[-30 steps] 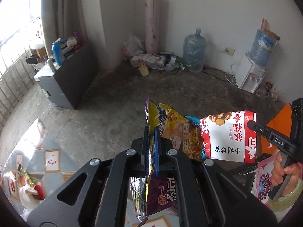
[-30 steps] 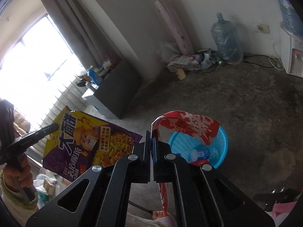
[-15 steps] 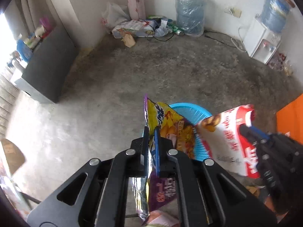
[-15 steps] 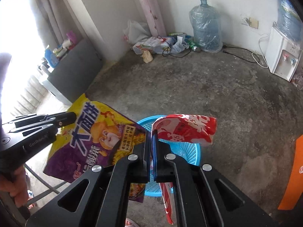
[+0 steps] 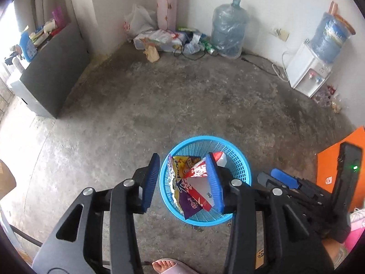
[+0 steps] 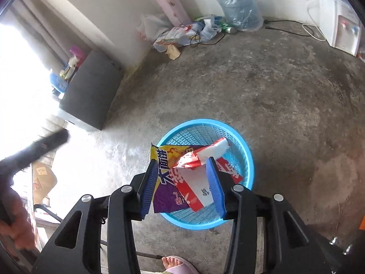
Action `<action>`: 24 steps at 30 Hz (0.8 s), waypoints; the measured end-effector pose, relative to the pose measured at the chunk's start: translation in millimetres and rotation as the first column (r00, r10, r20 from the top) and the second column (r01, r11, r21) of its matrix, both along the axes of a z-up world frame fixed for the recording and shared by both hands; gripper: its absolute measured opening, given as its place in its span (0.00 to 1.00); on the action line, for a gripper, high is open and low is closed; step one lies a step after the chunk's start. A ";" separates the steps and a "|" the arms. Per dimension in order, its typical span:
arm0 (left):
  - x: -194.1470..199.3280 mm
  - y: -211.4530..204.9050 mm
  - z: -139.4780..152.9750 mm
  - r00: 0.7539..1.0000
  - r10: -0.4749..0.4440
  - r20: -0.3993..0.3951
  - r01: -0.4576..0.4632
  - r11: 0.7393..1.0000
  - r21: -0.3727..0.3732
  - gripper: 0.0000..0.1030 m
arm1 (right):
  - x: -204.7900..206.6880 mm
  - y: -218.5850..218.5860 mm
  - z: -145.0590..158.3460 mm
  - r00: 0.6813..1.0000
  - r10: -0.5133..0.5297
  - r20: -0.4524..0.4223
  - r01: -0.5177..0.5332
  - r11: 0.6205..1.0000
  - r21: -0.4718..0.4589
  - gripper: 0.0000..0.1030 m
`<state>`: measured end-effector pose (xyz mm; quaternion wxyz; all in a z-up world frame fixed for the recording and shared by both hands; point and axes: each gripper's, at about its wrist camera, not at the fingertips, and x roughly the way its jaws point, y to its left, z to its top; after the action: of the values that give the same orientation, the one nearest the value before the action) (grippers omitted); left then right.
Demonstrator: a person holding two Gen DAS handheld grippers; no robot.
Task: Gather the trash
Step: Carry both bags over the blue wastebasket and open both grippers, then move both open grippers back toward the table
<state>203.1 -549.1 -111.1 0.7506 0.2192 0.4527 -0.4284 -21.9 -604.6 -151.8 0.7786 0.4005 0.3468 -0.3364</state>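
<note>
A round blue mesh basket (image 5: 237, 157) (image 6: 198, 130) stands on the concrete floor. A purple-and-yellow snack bag (image 5: 182, 163) (image 6: 167, 196) and a red-and-white snack bag (image 5: 200, 187) (image 6: 196, 185) lie inside it, overlapping. My left gripper (image 5: 182, 181) is open and empty above the basket, its jaws spread wide. My right gripper (image 6: 182, 185) is open and empty above the basket too. In the left wrist view the right gripper's body shows at the right (image 5: 303, 191). In the right wrist view the left gripper shows blurred at the far left (image 6: 34, 150).
A dark cabinet (image 5: 52, 68) stands at the left. A pile of bags and wrappers (image 5: 168, 41), a water jug (image 5: 228, 32) and a water dispenser (image 5: 308, 73) line the far wall. An orange sheet (image 5: 335, 159) lies right. My sandalled foot (image 5: 168, 266) is at the bottom.
Both grippers opened and let go of their snack bags, which dropped into the blue basket. Both cameras now look more steeply down at the basket.
</note>
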 end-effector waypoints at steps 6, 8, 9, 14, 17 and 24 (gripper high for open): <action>-16.4 45.5 60.3 1.000 -0.026 0.014 0.027 0.995 -0.101 0.46 | -14.1 36.4 22.6 0.999 -0.004 0.040 0.005 0.999 -0.033 0.42; -25.0 70.7 83.2 0.999 -0.035 0.033 0.039 0.990 -0.136 0.49 | -16.1 52.8 36.0 0.999 0.008 0.053 -0.005 0.999 -0.051 0.42; -28.0 82.0 92.3 0.999 -0.037 0.040 0.042 0.987 -0.153 0.51 | -16.3 62.9 44.3 0.998 0.020 0.063 -0.015 0.998 -0.068 0.42; -42.3 161.4 133.8 0.995 -0.014 0.099 0.034 0.979 -0.202 0.59 | -9.7 125.1 93.8 0.994 0.094 0.061 -0.079 0.974 -0.212 0.65; -44.3 217.5 151.2 0.995 0.046 0.084 -0.026 0.972 -0.235 0.69 | -1.3 164.9 122.4 0.986 0.157 0.051 -0.135 0.945 -0.297 0.76; -57.2 374.8 180.1 0.935 0.309 0.175 -0.253 0.925 -0.283 0.80 | 23.0 255.6 182.9 0.942 0.334 0.045 -0.264 0.814 -0.518 0.94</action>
<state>145.9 -174.2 69.0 0.8711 0.0983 0.3364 -0.3440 1.1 -349.0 31.1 0.9205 0.1447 0.2524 -0.2609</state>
